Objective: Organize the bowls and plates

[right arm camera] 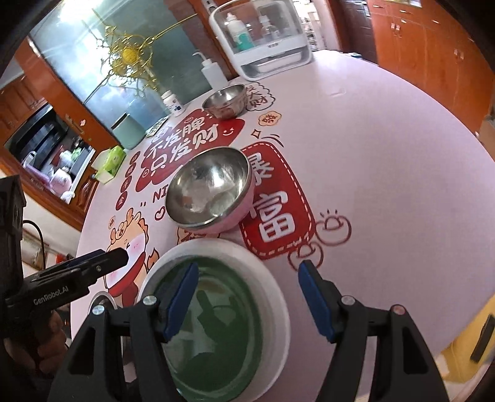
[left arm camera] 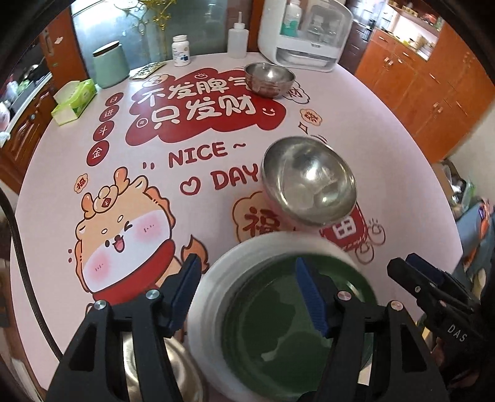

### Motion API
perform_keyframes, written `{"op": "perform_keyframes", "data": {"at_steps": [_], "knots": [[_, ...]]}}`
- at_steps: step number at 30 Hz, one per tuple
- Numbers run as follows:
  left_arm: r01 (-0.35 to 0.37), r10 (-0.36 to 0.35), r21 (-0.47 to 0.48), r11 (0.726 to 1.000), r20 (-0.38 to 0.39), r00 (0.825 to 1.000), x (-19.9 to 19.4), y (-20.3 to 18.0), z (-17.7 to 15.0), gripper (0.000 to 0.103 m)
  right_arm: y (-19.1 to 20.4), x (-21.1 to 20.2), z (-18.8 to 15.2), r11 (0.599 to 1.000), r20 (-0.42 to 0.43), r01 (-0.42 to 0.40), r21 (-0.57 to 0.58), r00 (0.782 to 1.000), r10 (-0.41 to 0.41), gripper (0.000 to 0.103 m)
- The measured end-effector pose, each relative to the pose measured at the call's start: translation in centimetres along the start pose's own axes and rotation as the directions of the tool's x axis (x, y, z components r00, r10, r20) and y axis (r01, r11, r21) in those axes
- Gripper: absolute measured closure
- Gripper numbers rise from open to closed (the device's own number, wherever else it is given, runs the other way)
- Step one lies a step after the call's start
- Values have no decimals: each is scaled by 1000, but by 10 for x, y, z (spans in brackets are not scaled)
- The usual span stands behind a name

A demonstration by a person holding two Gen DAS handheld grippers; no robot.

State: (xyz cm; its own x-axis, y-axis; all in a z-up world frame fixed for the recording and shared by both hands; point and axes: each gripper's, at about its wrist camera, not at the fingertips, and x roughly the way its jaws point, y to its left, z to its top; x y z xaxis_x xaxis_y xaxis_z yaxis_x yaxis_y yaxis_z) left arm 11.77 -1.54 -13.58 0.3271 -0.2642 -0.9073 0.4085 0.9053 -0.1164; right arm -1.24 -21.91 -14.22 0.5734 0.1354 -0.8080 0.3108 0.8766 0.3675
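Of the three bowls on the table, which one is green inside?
The white bowl nearest the grippers; its inside is green. The pink-sided steel bowl behind it and the far all-steel bowl are both bare metal inside.

Round table (left arm camera: pixel 62 173) under a pale pink cover printed with red characters, "NICE DAY" and a cartoon animal; its far edge sits against a frosted glass panel (left arm camera: pixel 102 27) with a gold ornament (right arm camera: pixel 130 55) in front of it. Glossy orange-brown wooden cabinets (left arm camera: pixel 411 89) fill the right side, and a lit open shelf (left arm camera: pixel 411 18) sits above them. To the left, a darker wooden counter (right arm camera: pixel 43 173) holding clutter.
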Motion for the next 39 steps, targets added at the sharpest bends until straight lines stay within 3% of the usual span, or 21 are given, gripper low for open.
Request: {"op": "perform_keyframes", "data": {"at_steps": [16, 33, 36, 39], "knots": [[-109, 112, -167, 980, 10, 994, 25, -30, 34, 39, -14, 34, 64, 975, -89, -158, -156, 985, 146, 36], [-124, 103, -306, 944, -81, 991, 67, -30, 45, 40, -12, 82, 84, 947, -217, -254, -198, 953, 211, 36], [-127, 101, -319, 939, -95, 990, 73, -28, 45, 41, -12, 91, 86, 945, -239, -261, -200, 948, 211, 42], [-128, 99, -322, 938, -106, 989, 79, -27, 47, 49, -13, 97, 88, 942, -253, -271, -200, 943, 217, 52]]}}
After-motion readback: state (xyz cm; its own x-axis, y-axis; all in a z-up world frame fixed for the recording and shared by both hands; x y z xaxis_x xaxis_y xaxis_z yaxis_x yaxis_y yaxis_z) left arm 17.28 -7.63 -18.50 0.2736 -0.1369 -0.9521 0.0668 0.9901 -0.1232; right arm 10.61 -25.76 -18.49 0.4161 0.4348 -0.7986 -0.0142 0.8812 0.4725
